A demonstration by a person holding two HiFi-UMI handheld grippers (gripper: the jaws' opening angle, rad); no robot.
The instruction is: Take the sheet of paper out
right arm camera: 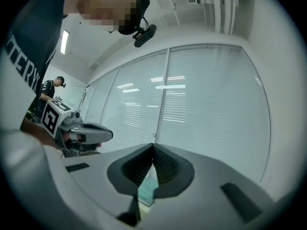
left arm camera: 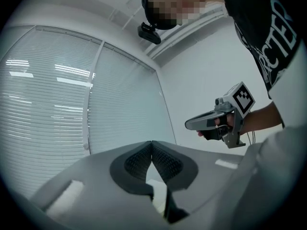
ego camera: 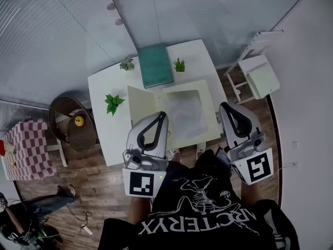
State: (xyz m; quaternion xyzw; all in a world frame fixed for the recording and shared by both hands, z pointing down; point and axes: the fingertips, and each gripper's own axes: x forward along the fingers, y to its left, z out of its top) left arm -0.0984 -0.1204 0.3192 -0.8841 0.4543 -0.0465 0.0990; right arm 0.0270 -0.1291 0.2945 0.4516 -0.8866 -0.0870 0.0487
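Observation:
On the white table (ego camera: 104, 87) lies a shallow cream box (ego camera: 209, 100) with its lid (ego camera: 140, 102) folded out to the left. A white sheet of paper (ego camera: 183, 113) rests inside it. My left gripper (ego camera: 162, 113) hovers level over the box's near left corner, jaws closed tip to tip with nothing between them (left arm camera: 152, 143). My right gripper (ego camera: 225, 106) is held level just off the box's right edge, also shut and empty (right arm camera: 153, 145). Each gripper shows in the other's view: the right gripper (left arm camera: 189, 124) and the left gripper (right arm camera: 110, 134).
A teal book (ego camera: 155, 65) and three small potted plants (ego camera: 179, 65) (ego camera: 126, 64) (ego camera: 113, 103) share the table's far and left parts. A wicker chair (ego camera: 73, 123) and a checkered table (ego camera: 26, 147) stand left, a white stool (ego camera: 260, 74) right. Another person (ego camera: 21, 217) is at lower left.

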